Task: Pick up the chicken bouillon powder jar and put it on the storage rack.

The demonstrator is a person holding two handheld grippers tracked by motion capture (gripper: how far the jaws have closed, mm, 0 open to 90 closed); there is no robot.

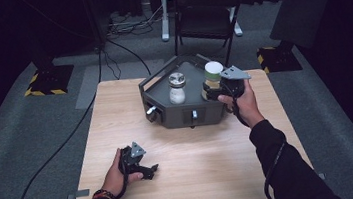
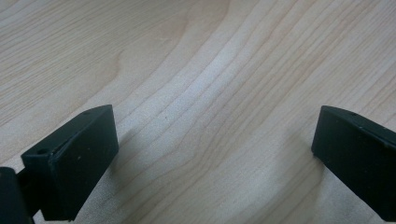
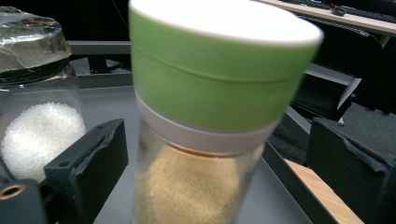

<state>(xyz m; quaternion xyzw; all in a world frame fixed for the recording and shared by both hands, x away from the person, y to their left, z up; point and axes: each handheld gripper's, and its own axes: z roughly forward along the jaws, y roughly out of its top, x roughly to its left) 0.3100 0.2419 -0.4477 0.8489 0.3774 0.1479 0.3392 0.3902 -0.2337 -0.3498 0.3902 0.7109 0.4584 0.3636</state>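
**Green-Top Jar Standing Between the Right Jaws**

On the grey tray (image 1: 166, 112), middle of the high view, right side: green-top jar (image 3: 210, 112), standing straight up, long way pointing up. Right gripper (image 1: 218, 92) right there, jaws wide open on both sides of it, not squeezing yet. Salt jar (image 1: 177, 88) just left. Left gripper (image 1: 145, 171) far off at lower left, open, holding nothing.

The person wears black long sleeves, and a beaded band sits on the left wrist. Each hand holds a black gripper: the left gripper (image 1: 148, 170) and the right gripper (image 1: 210, 94). Both have a grey three-cornered plate on top, a trailing black cable, and blocky black jaws with small screw holes.
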